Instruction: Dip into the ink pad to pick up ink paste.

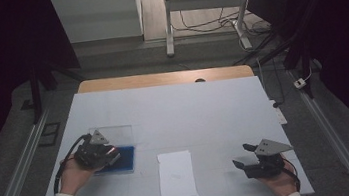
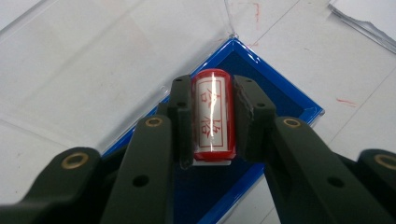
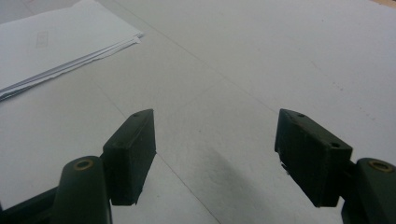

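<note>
A red stamp (image 2: 212,119) with a white label of red characters sits between the pads of my left gripper (image 2: 212,109), which is shut on it just above a blue ink pad (image 2: 280,100). In the high view the left gripper (image 1: 104,154) hovers over the blue ink pad (image 1: 124,159) at the table's left. Behind the pad, its clear lid (image 1: 116,133) lies open and flat. A stack of white paper (image 1: 177,175) lies in the middle near the front edge. My right gripper (image 1: 244,156) rests open at the front right, with nothing between its jaws (image 3: 215,140).
The white table top (image 1: 189,111) has bare room across its middle and back. A wooden strip (image 1: 165,78) runs along the far edge. Desk legs and cables (image 1: 213,22) stand on the floor beyond. The paper stack (image 3: 56,42) lies left of the right gripper.
</note>
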Demonstrator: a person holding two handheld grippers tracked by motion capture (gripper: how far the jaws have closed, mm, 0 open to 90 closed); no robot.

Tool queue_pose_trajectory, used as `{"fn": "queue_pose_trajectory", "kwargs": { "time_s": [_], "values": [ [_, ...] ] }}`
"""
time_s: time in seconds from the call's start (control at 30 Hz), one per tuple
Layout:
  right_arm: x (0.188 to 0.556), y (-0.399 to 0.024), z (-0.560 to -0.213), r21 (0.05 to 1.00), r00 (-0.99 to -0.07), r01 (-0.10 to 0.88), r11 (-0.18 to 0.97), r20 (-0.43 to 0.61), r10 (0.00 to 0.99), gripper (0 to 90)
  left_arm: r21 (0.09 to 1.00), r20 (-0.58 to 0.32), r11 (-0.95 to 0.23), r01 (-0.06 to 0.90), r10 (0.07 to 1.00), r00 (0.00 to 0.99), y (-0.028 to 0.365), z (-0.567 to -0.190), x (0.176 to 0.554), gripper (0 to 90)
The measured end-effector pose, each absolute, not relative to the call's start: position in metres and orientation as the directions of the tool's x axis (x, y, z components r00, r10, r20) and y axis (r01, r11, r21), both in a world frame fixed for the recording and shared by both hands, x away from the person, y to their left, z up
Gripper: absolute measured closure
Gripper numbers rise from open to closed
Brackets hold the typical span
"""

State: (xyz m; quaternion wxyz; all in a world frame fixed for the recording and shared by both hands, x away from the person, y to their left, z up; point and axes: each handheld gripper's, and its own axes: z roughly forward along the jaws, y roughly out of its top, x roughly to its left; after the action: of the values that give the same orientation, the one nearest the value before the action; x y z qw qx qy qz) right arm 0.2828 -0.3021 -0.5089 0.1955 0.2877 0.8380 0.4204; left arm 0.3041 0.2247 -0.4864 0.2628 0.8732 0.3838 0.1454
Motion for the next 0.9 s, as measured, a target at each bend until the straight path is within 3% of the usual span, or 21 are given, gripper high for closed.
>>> {"fn": "queue_pose_trajectory", "kwargs": {
  "time_s": [0.9],
  "values": [
    [0.2824,-0.2996,-0.5099,0.810,-0.764,0.323,0.489,-0.082,0.640,28.5,0.524,0.055,-0.570,0.632,0.764,0.643,0.2187,-0.4880,0.3059,71.1]
  ]
}}
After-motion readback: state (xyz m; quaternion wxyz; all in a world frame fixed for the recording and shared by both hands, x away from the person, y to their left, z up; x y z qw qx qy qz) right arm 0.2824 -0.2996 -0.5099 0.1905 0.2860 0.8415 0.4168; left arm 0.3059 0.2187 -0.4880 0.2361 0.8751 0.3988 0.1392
